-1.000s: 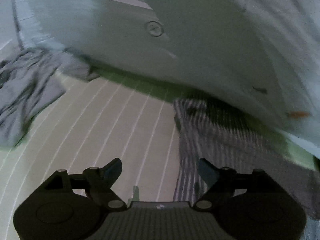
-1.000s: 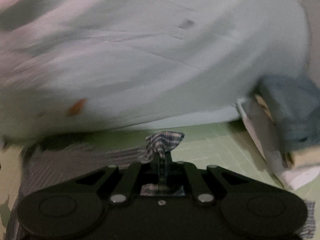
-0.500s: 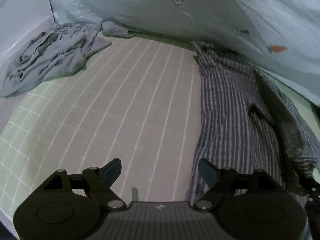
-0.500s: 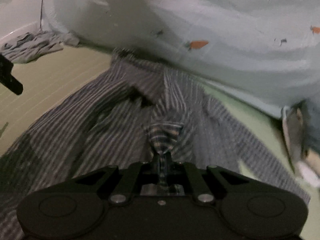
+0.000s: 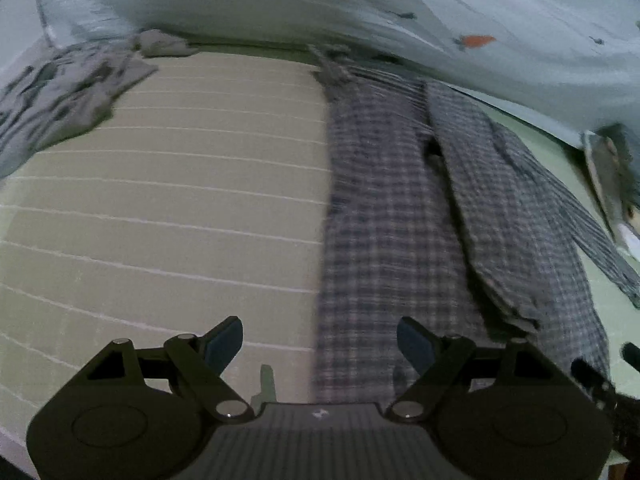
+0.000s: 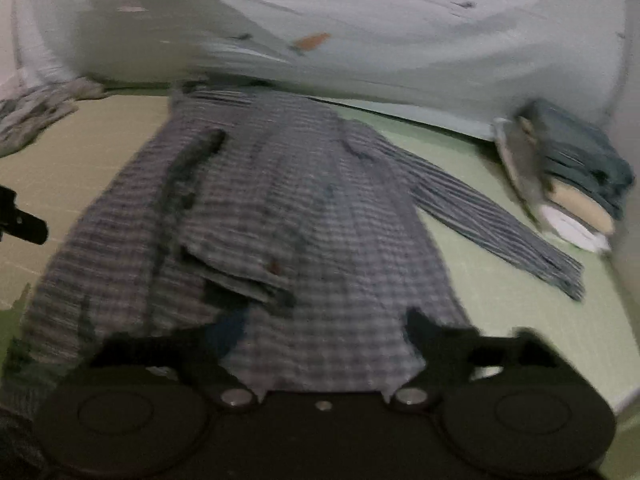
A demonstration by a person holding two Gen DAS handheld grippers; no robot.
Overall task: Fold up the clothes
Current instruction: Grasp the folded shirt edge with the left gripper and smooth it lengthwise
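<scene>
A pale blue sheet (image 6: 400, 40) with small orange marks fills the background. In front of it lies the green gridded mat (image 5: 160, 200). The plaid shirt (image 6: 280, 200) lies flat on the mat, long axis running from the grippers toward the sheet, collar end far, one sleeve (image 6: 492, 220) angled out to the right. A crumpled grey garment (image 5: 60, 96) sits at far left; a folded stack (image 6: 568, 176) at far right. The right gripper (image 6: 320, 332) is opening, the hem between its jaws but unpressed; half a second ago it pinched that fabric. The left gripper (image 5: 320, 344) stays spread, empty, at the shirt's left edge.
</scene>
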